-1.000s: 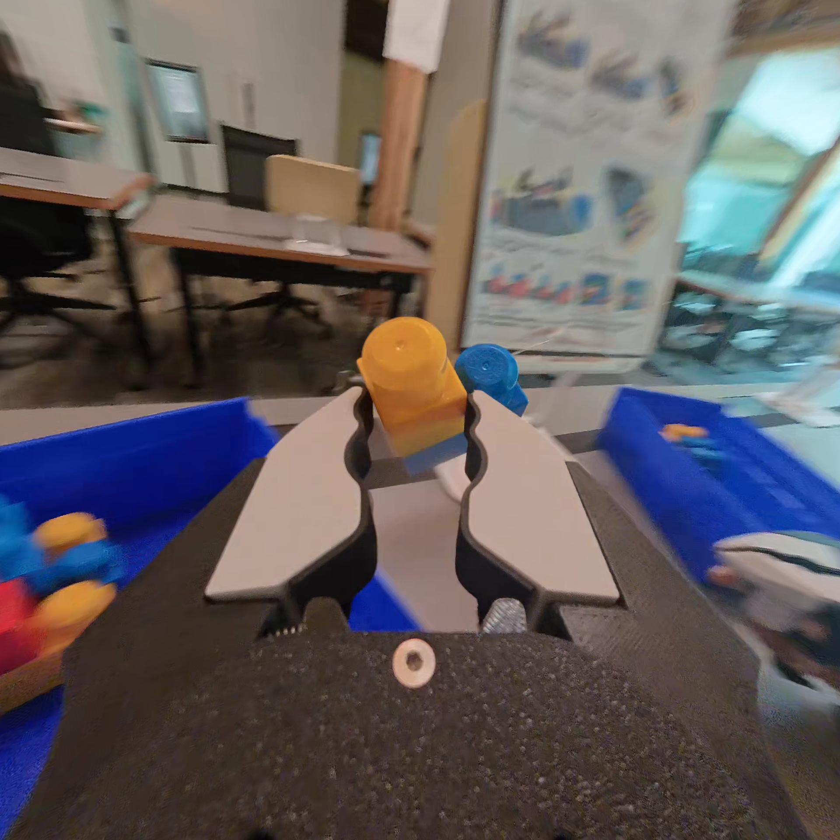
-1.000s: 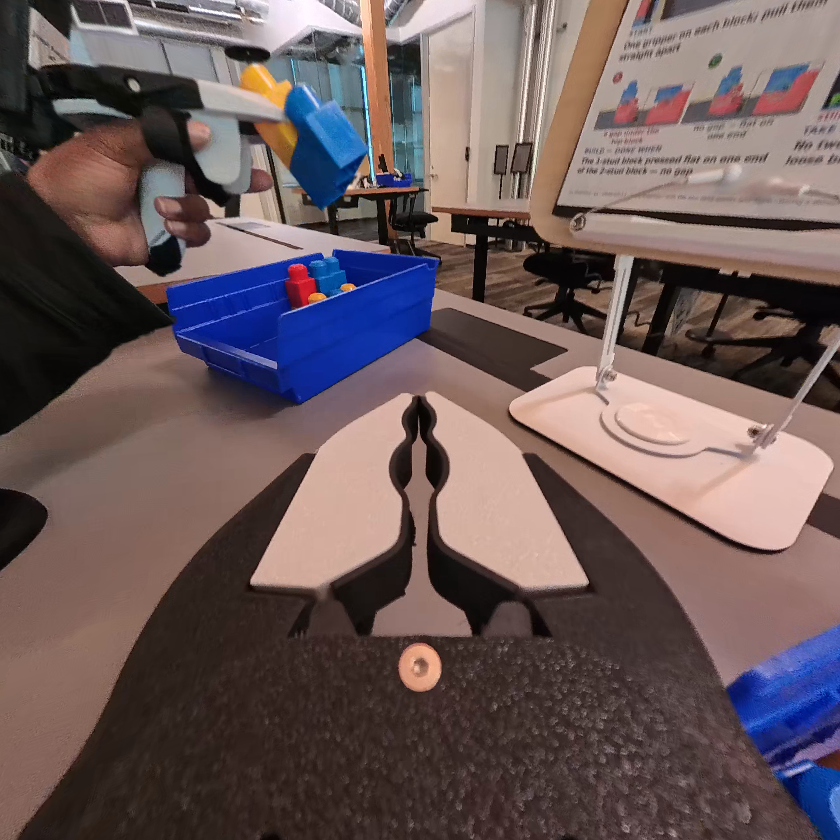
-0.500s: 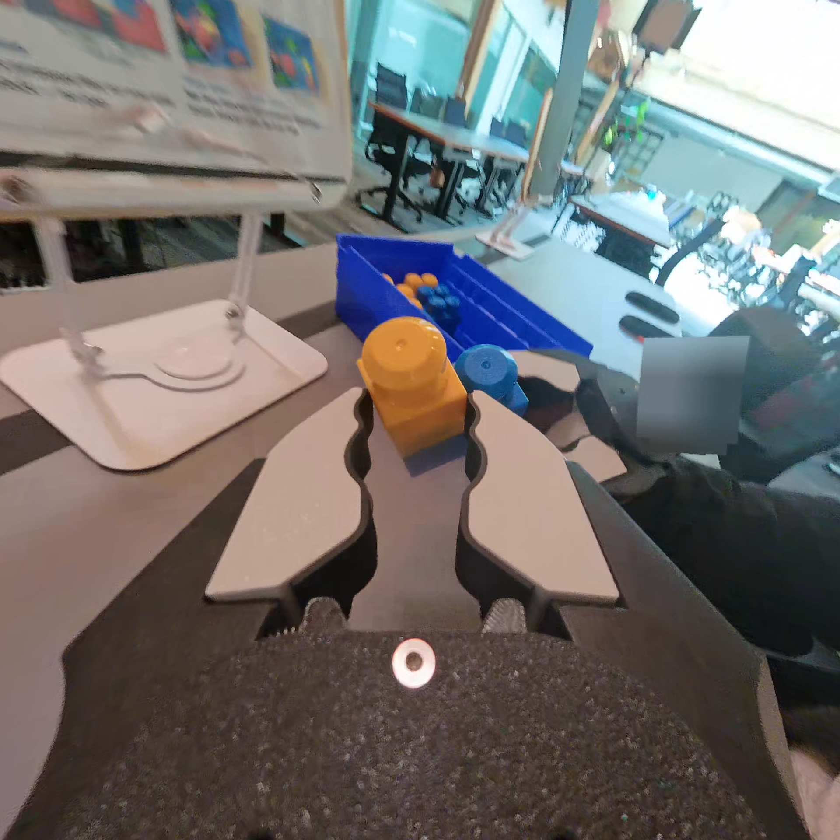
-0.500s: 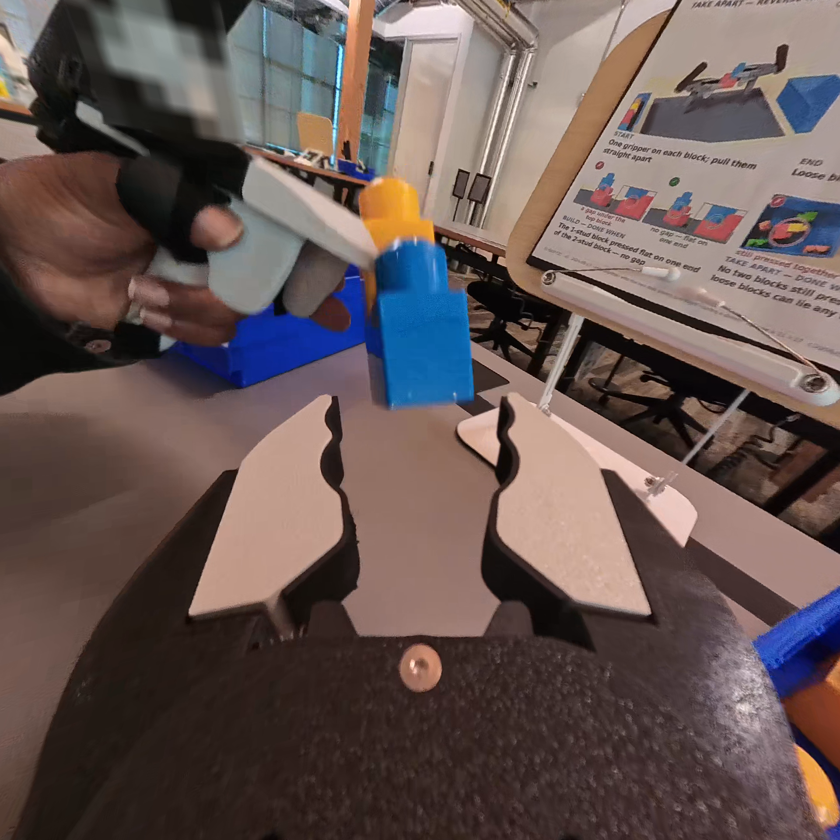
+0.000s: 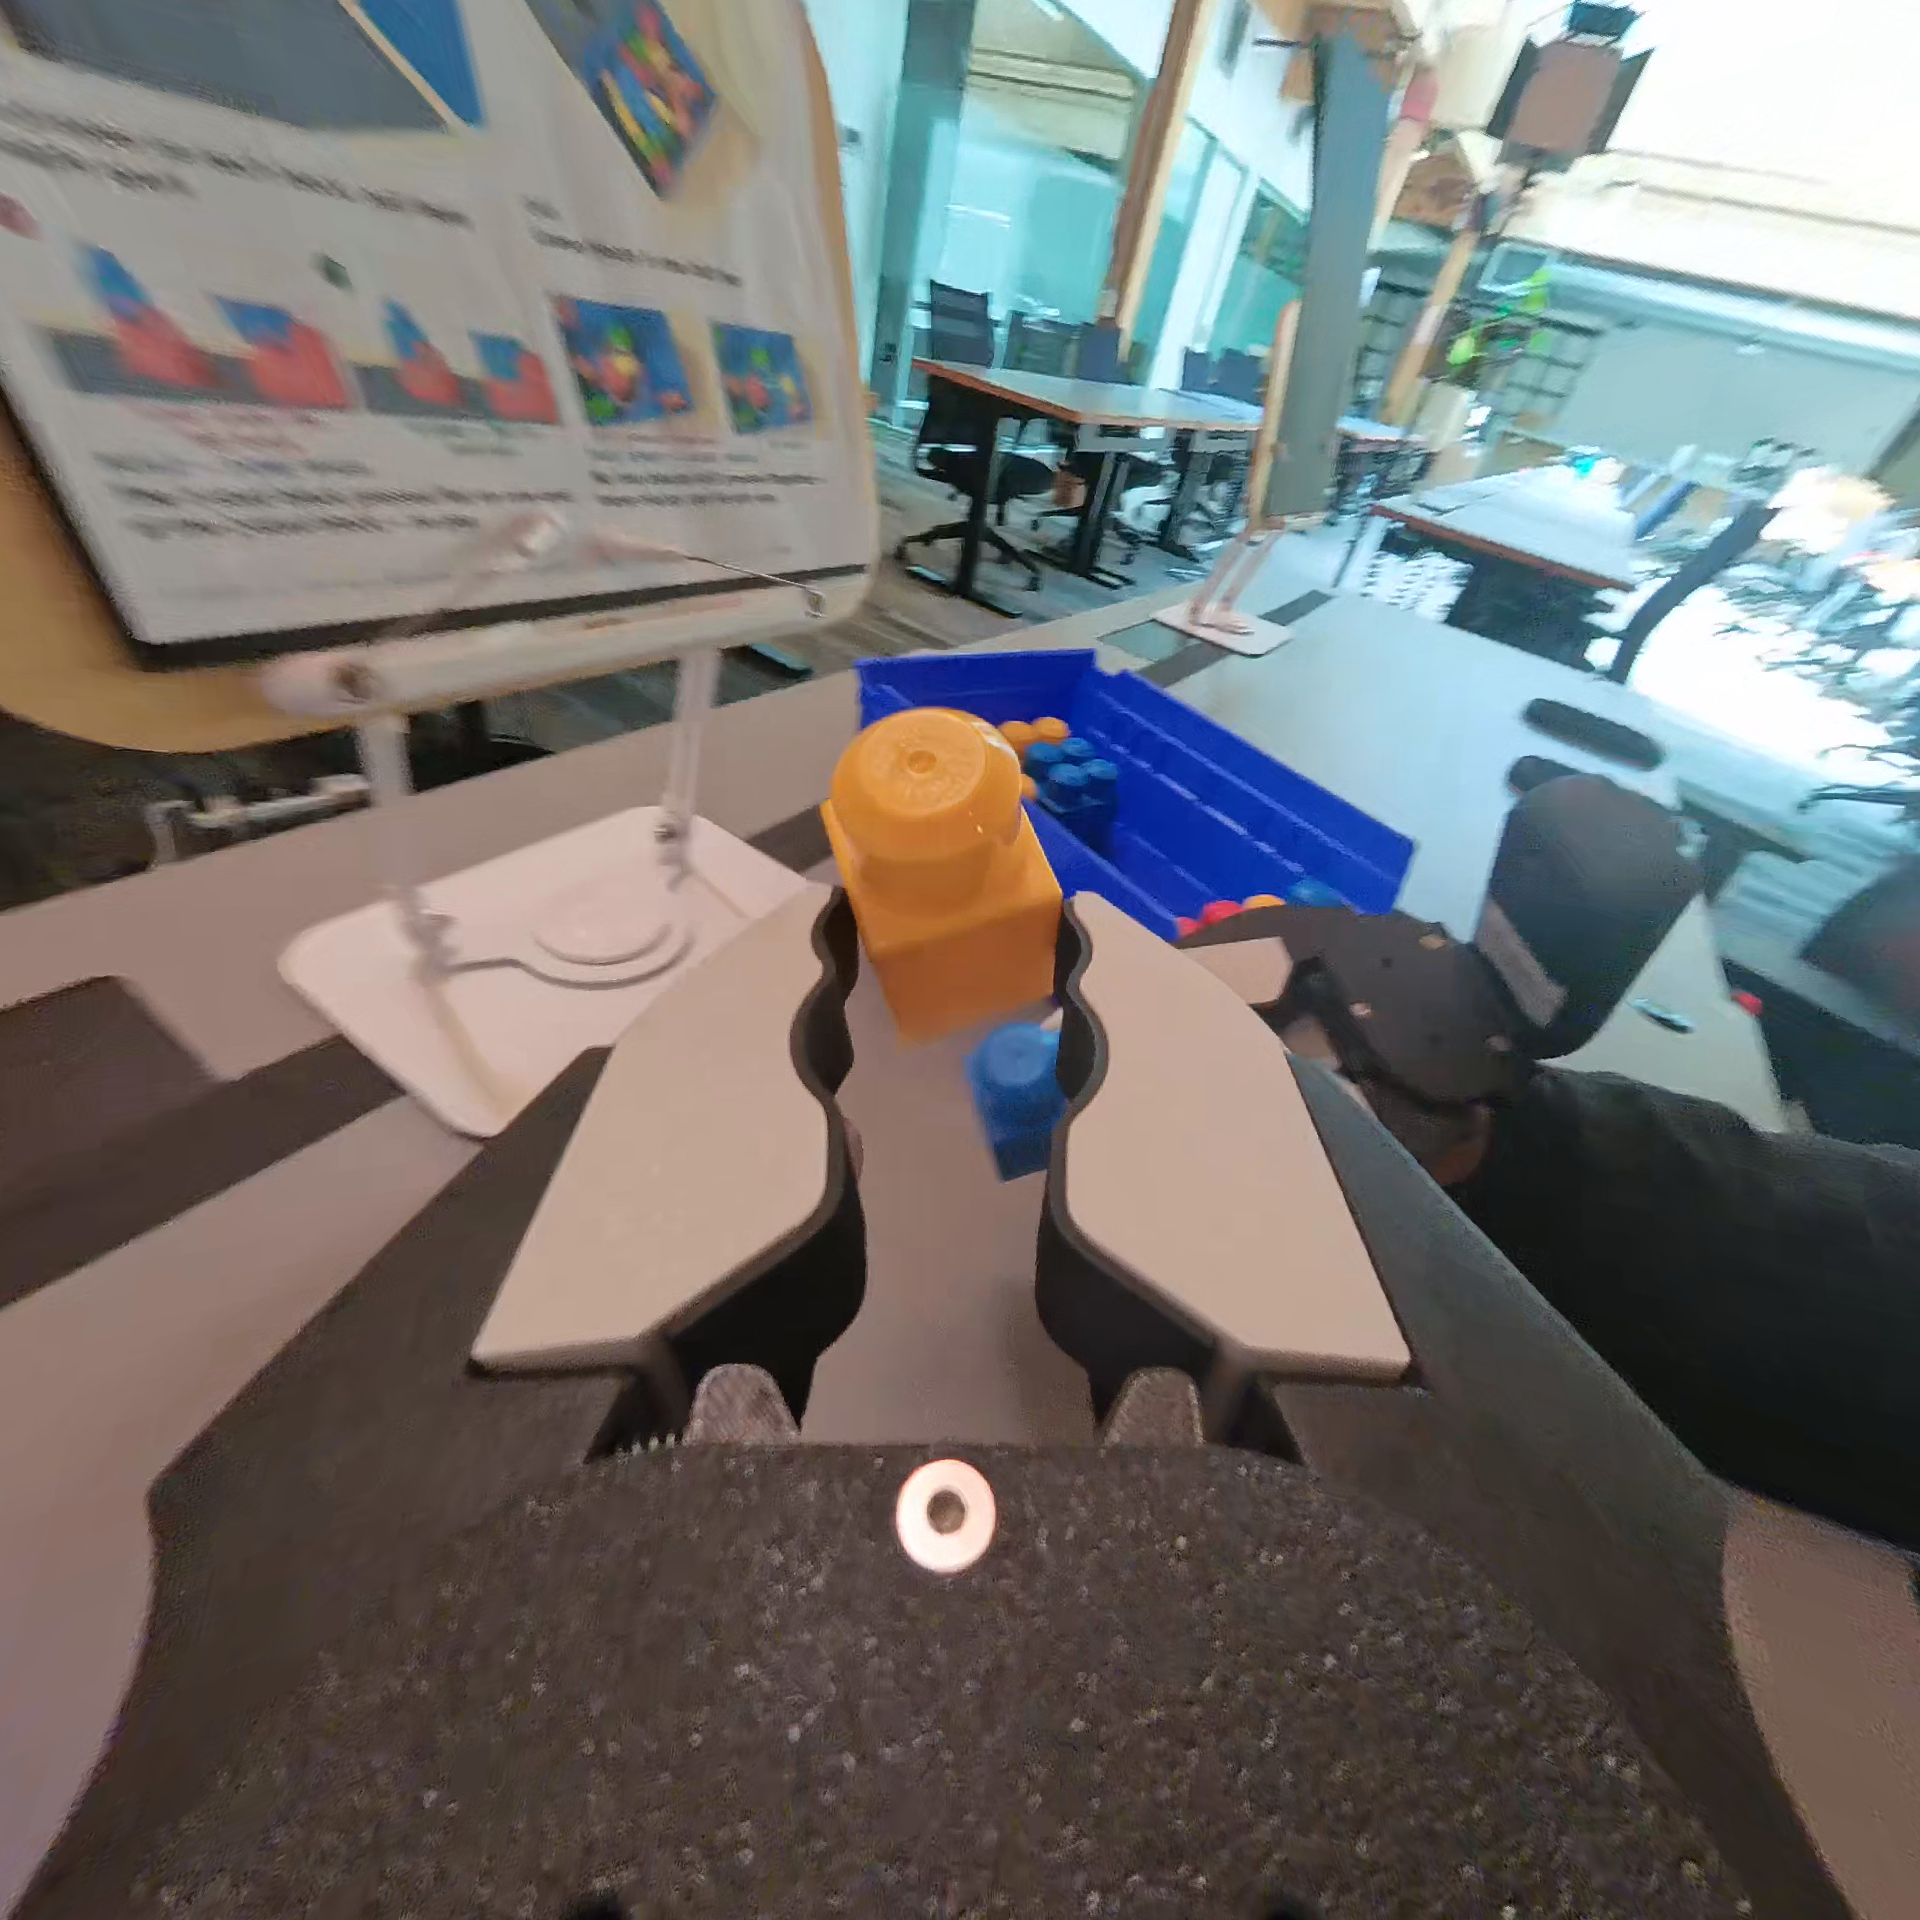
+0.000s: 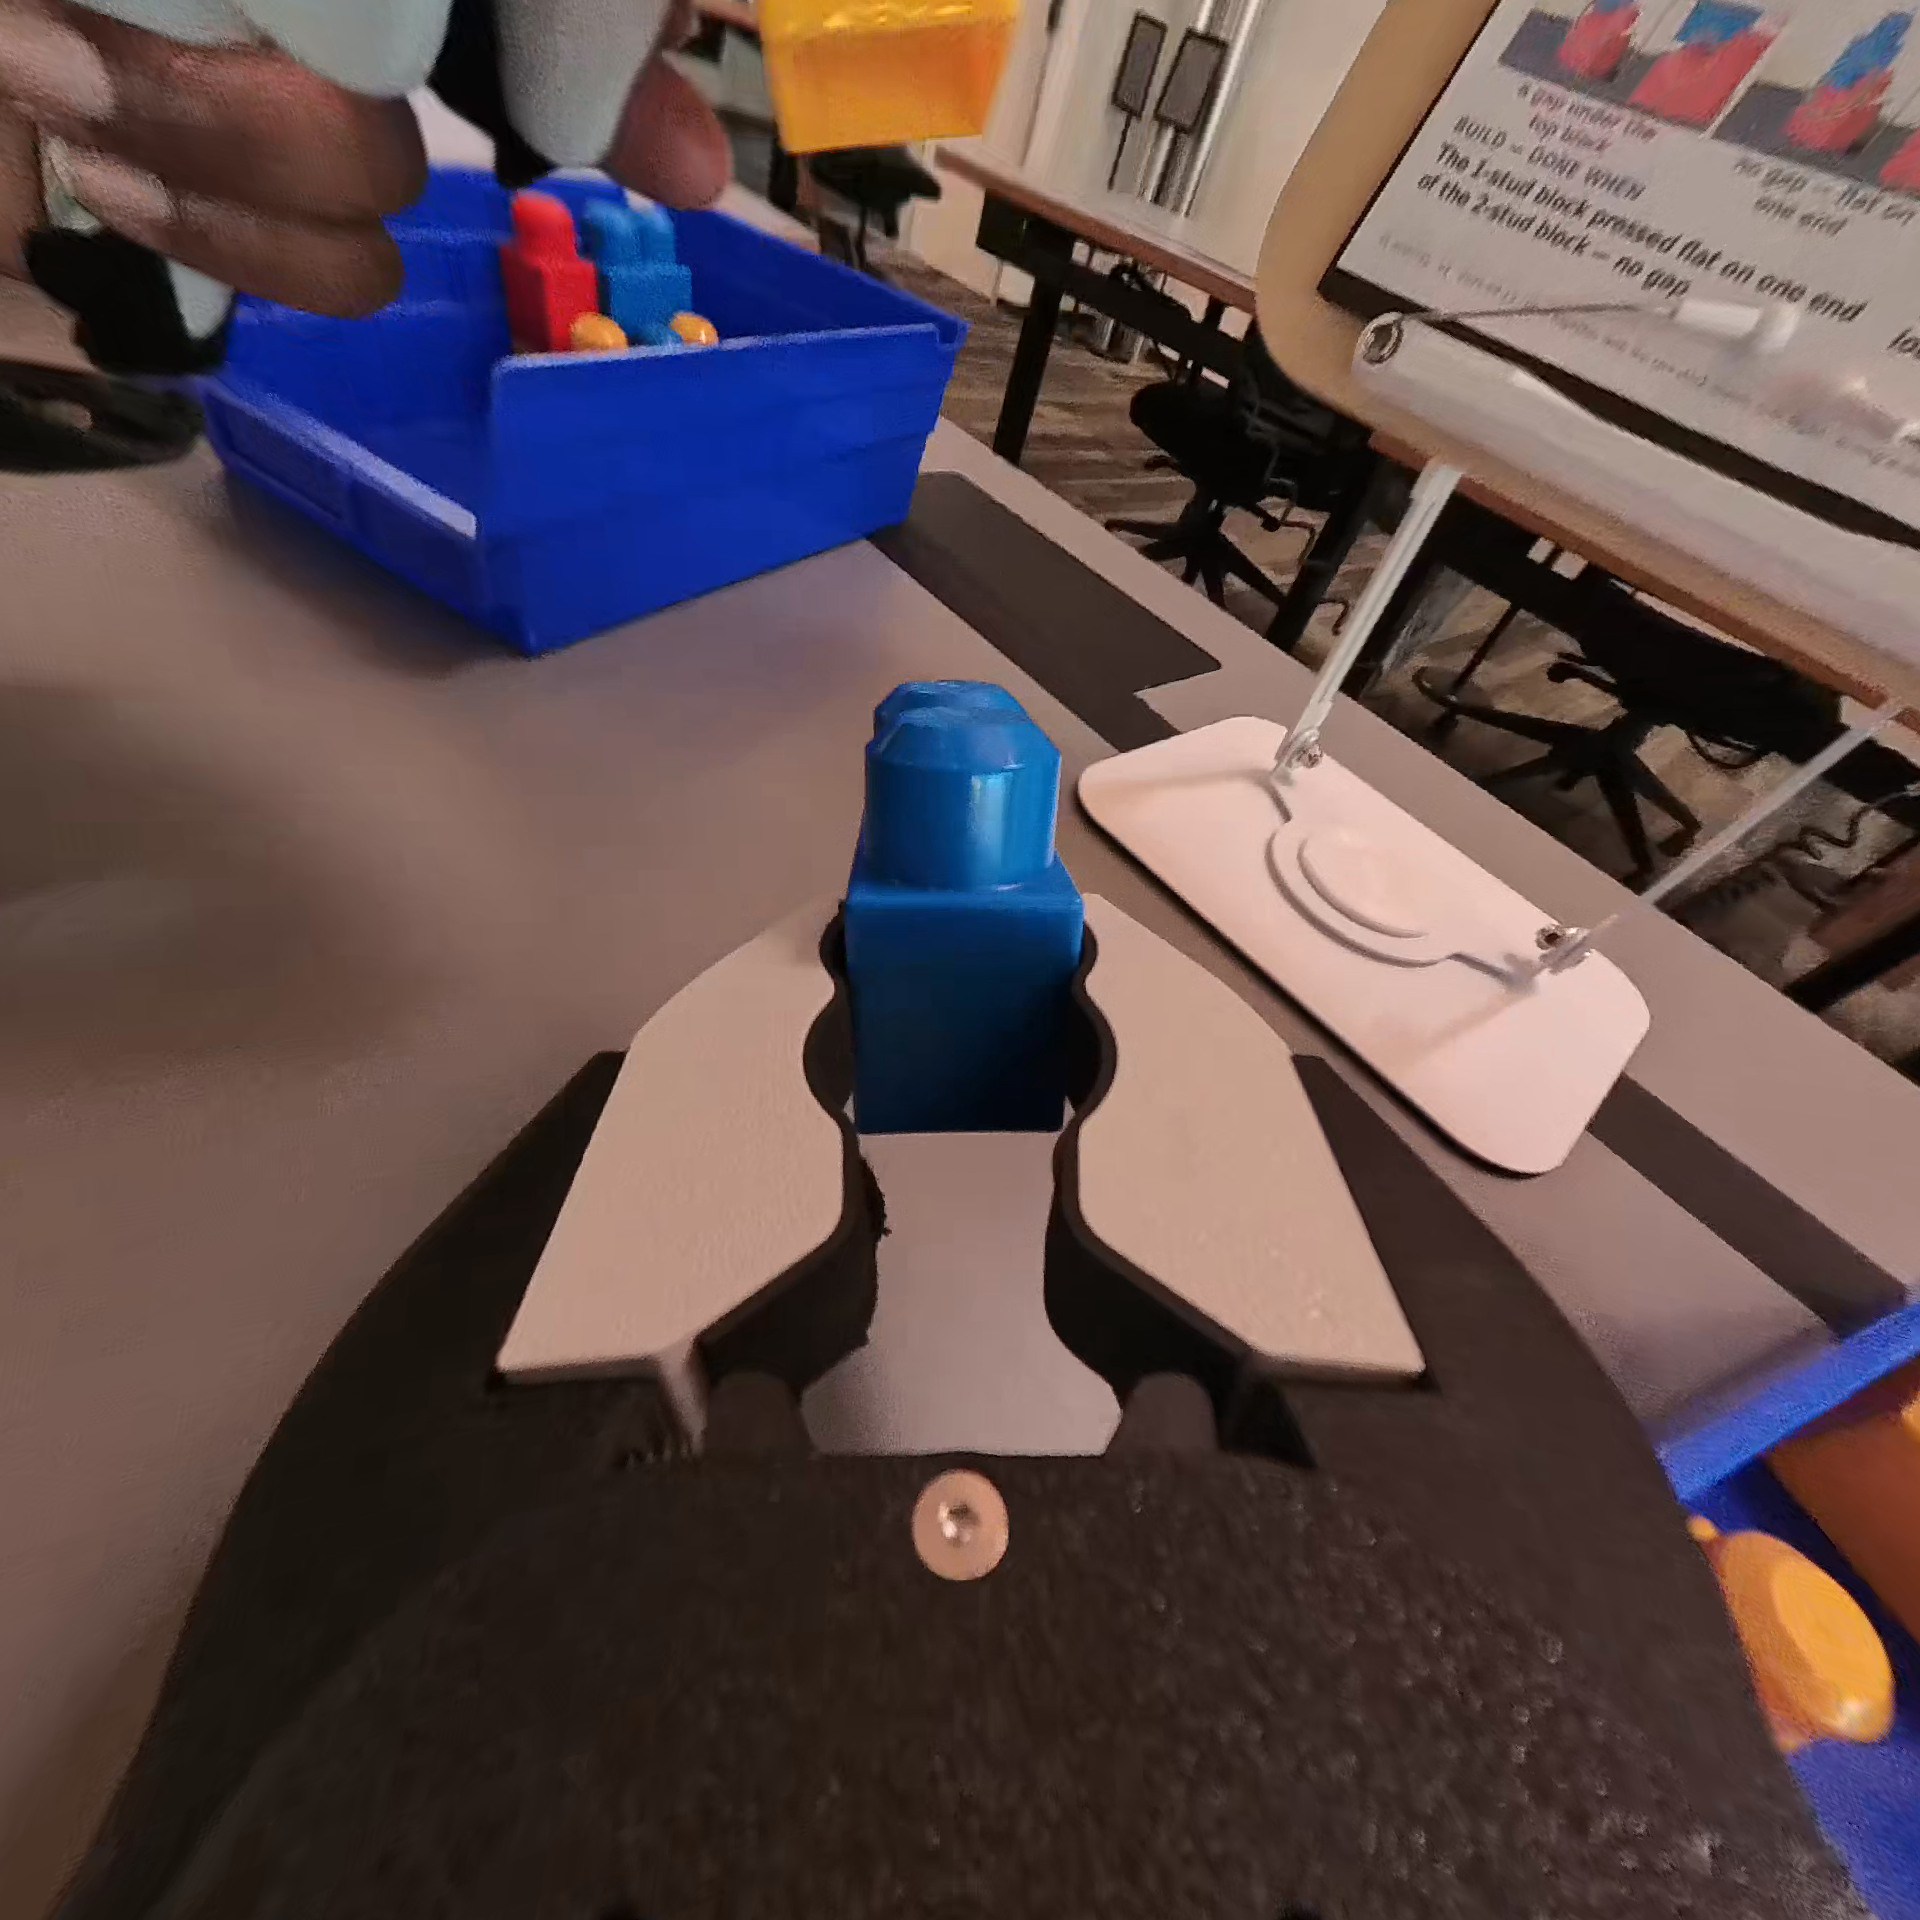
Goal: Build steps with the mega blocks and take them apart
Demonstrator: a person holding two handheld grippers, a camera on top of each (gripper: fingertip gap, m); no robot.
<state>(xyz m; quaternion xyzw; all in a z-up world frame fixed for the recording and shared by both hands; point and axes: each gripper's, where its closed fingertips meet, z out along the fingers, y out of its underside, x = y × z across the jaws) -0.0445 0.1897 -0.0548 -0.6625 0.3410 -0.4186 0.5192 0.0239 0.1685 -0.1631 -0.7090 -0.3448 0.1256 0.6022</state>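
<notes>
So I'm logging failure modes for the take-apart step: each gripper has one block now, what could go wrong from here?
The blue block sits only at the right gripper's fingertips, so it may slip or twist out. The orange block, tilted in the left gripper, could drop wide of a blue bin. Also, the white stand base lies close beside the right gripper and could get knocked.

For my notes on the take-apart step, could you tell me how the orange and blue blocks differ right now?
The orange block sits in the left gripper; the blue block sits in the right gripper. The orange block is held higher, the blue block below it. Both have one stud, are gripped by the fingers, and are apart.
</notes>
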